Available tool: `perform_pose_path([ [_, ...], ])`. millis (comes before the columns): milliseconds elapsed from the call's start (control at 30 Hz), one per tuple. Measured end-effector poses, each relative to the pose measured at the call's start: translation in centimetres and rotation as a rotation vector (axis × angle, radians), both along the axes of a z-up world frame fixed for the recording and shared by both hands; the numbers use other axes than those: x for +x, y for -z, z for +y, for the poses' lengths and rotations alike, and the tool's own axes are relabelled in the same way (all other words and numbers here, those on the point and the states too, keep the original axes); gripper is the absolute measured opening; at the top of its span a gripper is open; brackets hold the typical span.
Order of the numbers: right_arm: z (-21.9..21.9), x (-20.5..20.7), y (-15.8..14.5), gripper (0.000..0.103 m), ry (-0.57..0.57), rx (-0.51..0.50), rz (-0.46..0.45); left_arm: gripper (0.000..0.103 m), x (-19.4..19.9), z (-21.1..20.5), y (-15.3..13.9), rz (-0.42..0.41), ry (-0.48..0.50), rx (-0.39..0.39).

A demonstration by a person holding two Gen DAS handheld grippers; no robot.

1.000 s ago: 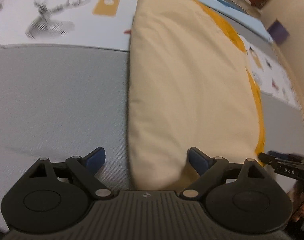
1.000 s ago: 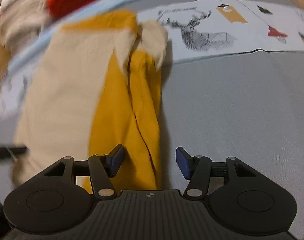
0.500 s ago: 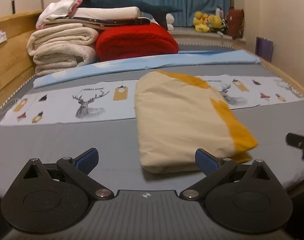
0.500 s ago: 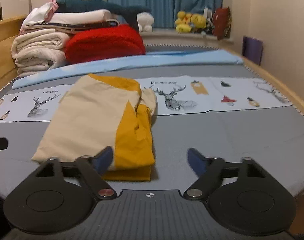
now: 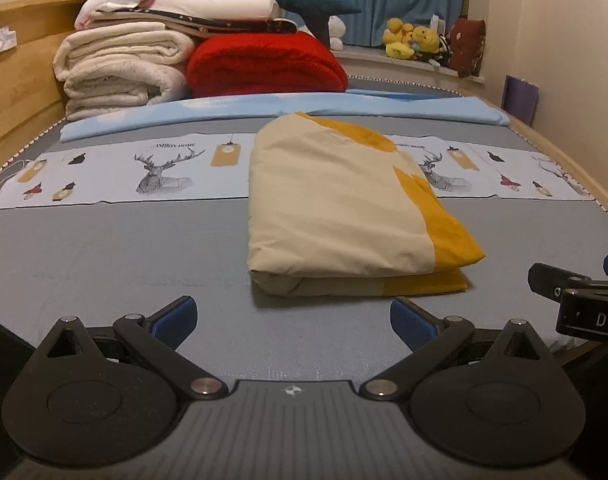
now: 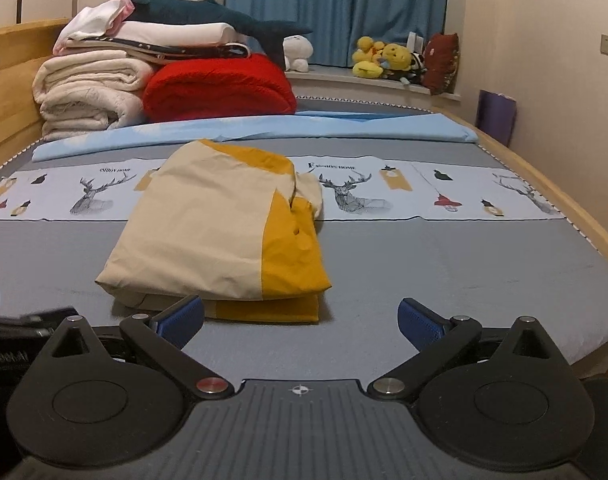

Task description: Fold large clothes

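Note:
A cream and mustard-yellow garment [image 5: 336, 204] lies folded into a compact rectangle on the grey bed; it also shows in the right wrist view [image 6: 220, 232]. My left gripper [image 5: 292, 316] is open and empty, held back from the garment's near edge. My right gripper [image 6: 300, 318] is open and empty, also short of the near edge. The right gripper's tip shows at the right edge of the left wrist view [image 5: 576, 292].
The bed's grey cover [image 5: 104, 256] has a white deer-print strip [image 5: 164, 168] and a light blue sheet [image 5: 224, 110] behind it. Stacked cream blankets [image 5: 120, 68] and a red blanket [image 5: 264, 64] sit at the head. Plush toys [image 6: 388, 58] line the sill. The wooden bed frame [image 6: 584, 216] runs along the right.
Both grippers have pulled back and levelled off from close above the garment. The garment lies as before, folded on the bed. Both grippers stay open.

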State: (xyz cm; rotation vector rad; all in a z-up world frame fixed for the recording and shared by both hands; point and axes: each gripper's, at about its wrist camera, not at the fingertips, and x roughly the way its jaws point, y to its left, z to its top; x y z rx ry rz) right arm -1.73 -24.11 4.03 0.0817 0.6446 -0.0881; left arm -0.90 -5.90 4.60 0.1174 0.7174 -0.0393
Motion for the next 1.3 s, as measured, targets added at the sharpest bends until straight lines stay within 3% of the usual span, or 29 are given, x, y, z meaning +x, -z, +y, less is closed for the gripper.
perform_pose_path([
  [367,0.2,0.8,1.1,0.102,0.011,-0.003,0.036,0.103,1.1,0.9,0.5,0.031,-0.043,-0.028],
  [1300,1.2,0.7,0.9,0.102,-0.019,-0.032,-0.015,0.103,1.2,0.8,0.7,0.032,-0.045,-0.025],
])
